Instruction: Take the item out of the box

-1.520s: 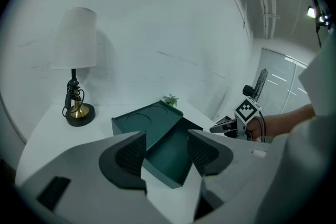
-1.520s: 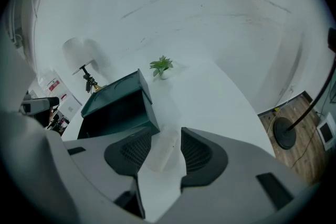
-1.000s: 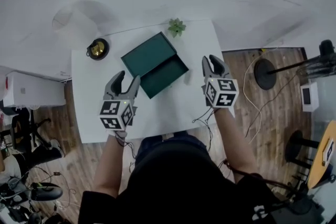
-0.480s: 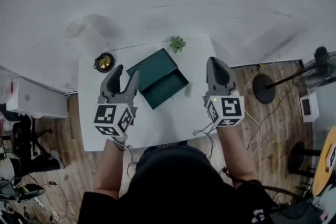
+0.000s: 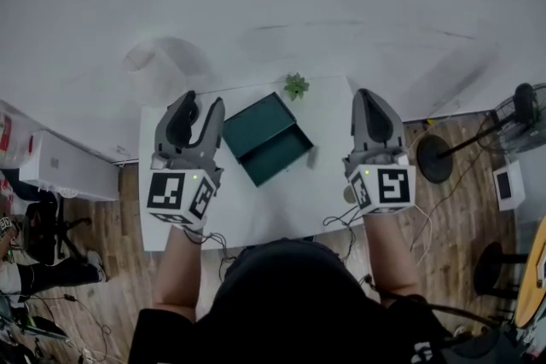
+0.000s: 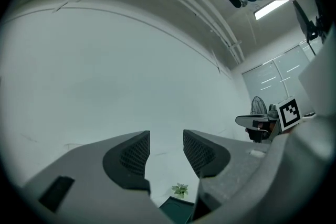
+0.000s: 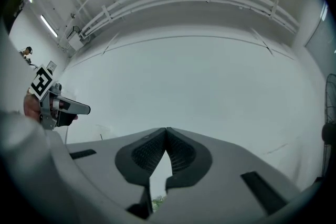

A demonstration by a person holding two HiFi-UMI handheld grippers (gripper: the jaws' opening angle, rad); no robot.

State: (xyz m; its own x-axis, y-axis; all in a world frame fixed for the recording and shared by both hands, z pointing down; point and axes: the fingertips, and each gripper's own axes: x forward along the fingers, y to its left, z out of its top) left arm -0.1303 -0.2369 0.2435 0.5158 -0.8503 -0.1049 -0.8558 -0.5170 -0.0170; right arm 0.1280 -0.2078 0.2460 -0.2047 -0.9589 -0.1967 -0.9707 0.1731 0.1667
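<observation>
The dark green box (image 5: 266,138) lies open on the white table (image 5: 281,205), its lid next to its base; I make out no separate item inside. My left gripper (image 5: 200,102) is held up over the table's left side, jaws closing with nothing between them. In the left gripper view its jaws (image 6: 166,144) point at the white wall, with the box (image 6: 176,211) low down. My right gripper (image 5: 373,96) is shut and empty, right of the box. Its pads (image 7: 166,134) meet at the tip.
A small green plant (image 5: 296,85) stands at the table's far edge behind the box. A floor fan (image 5: 522,108) and a round stand base (image 5: 435,164) are on the wooden floor at right. A white appliance (image 5: 64,168) sits left of the table.
Both grippers have risen and moved toward the far wall. The right jaws went from open to shut. The left jaws have narrowed. The table shows smaller and higher in the head view.
</observation>
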